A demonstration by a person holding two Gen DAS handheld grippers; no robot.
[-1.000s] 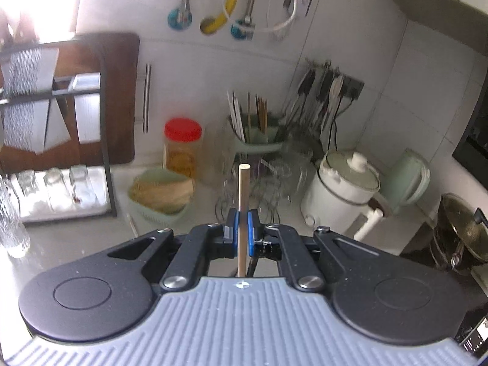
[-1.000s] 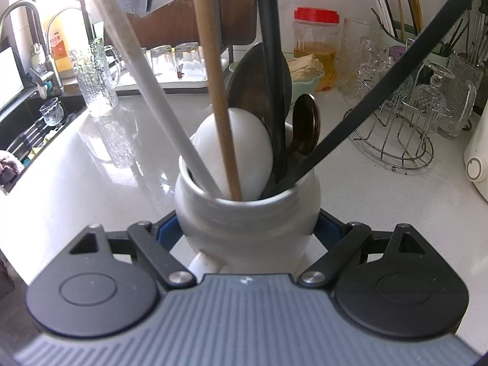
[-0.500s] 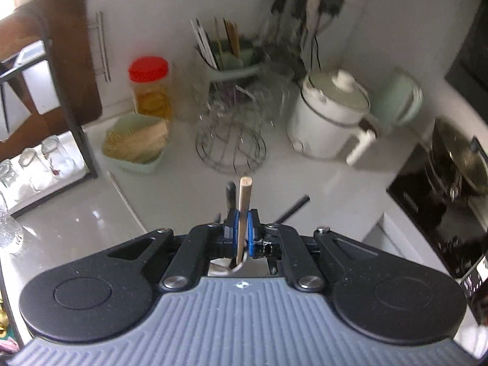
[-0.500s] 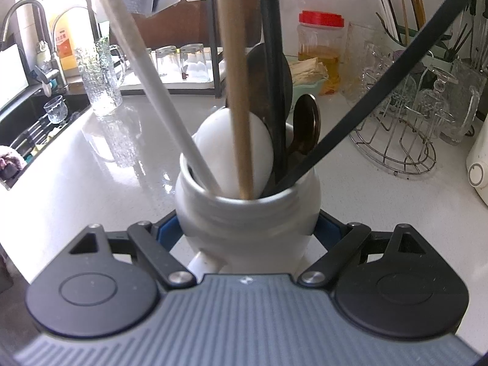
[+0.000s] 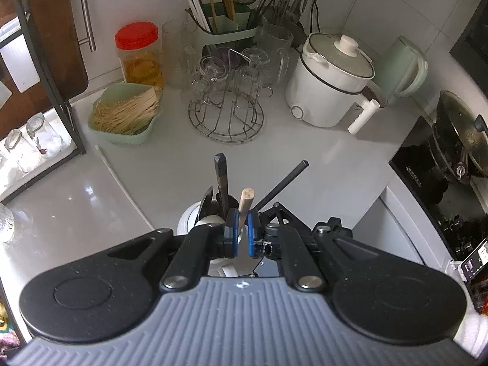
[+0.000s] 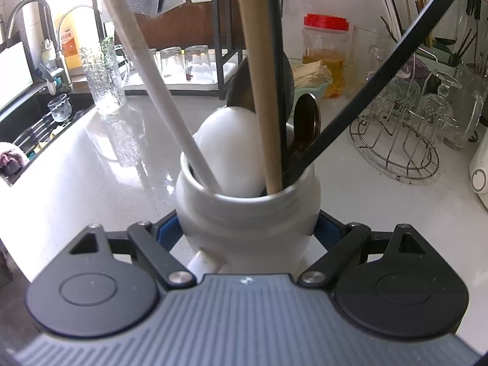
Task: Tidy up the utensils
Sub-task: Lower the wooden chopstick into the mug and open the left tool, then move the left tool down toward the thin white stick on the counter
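My right gripper (image 6: pixel 248 228) is shut on a white ceramic utensil jar (image 6: pixel 248 213) that stands on the counter. In the jar are a white ladle (image 6: pixel 231 149), a long white handle (image 6: pixel 146 70), black-handled utensils (image 6: pixel 381 70) and a wooden handle (image 6: pixel 259 91). My left gripper (image 5: pixel 241 231) is shut on the top of that wooden handle (image 5: pixel 245 204), right above the jar (image 5: pixel 189 219), which shows below the fingers with the black handles (image 5: pixel 221 180) sticking up. The wooden handle's lower end reaches into the jar's mouth.
Behind stand a wire glass rack (image 5: pixel 225 113), a green basket of sticks (image 5: pixel 126 116), a red-lidded jar (image 5: pixel 138 55), a chopstick caddy (image 5: pixel 225 27), a white cooker (image 5: pixel 332 82) and a green kettle (image 5: pixel 402 67). A stove with a wok (image 5: pixel 457 146) is at right, a sink (image 6: pixel 33 122) at left.
My left gripper tipped downward and sank over the jar with the wooden handle, which swung from leaning left to nearly upright inside the jar. The right gripper and jar stayed still.
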